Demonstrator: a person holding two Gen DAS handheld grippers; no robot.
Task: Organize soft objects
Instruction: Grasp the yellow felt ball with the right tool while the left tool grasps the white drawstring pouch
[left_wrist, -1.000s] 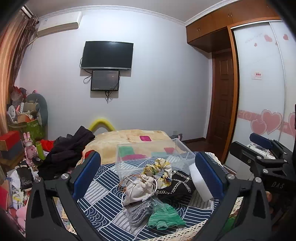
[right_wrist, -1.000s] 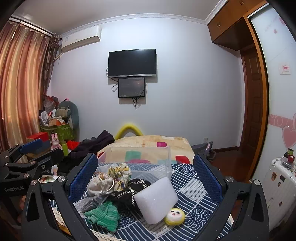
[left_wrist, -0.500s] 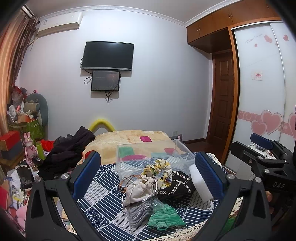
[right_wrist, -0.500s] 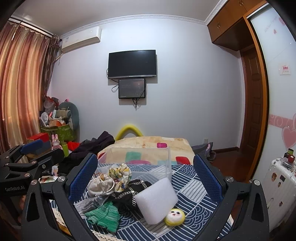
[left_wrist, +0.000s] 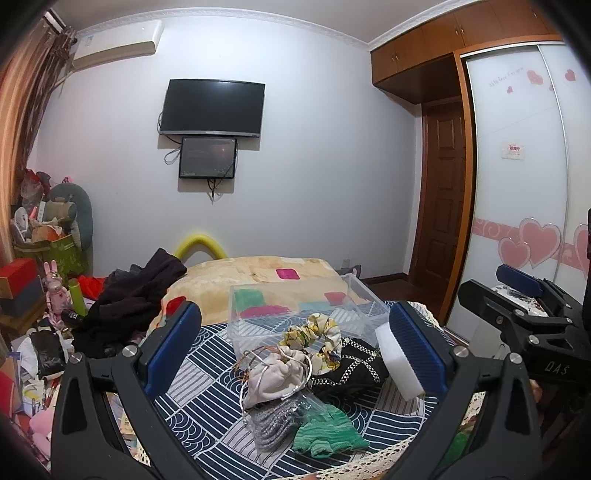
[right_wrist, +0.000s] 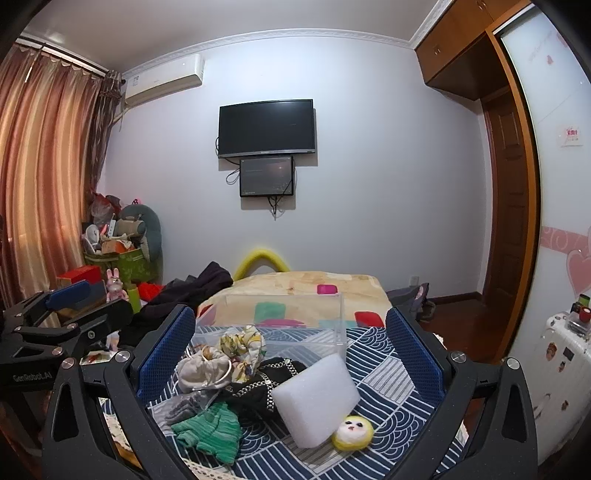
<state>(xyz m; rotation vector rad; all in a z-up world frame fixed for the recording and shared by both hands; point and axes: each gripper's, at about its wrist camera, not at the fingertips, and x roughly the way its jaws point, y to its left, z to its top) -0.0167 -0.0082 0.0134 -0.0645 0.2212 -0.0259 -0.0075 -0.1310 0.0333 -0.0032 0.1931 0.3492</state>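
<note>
Soft items lie in a heap on a blue-and-white patterned cloth (left_wrist: 207, 373): a beige drawstring pouch (left_wrist: 275, 378), a yellow floral scrunchie (left_wrist: 314, 332), a black chain-trimmed piece (left_wrist: 351, 365), a grey knit piece (left_wrist: 273, 421) and a green knit piece (left_wrist: 327, 432). A white sponge block (right_wrist: 317, 397) and a small yellow-rimmed face toy (right_wrist: 352, 432) lie to the right. An empty clear plastic box (left_wrist: 295, 306) stands behind them. My left gripper (left_wrist: 291, 343) and right gripper (right_wrist: 290, 343) are both open, empty and held above the heap.
A bed with a yellow blanket (left_wrist: 258, 277) lies behind the table. Dark clothes (left_wrist: 125, 299) and toy clutter (left_wrist: 48, 258) fill the left side. A wardrobe with sliding doors (left_wrist: 517, 184) and a wooden door (left_wrist: 439, 218) stand on the right.
</note>
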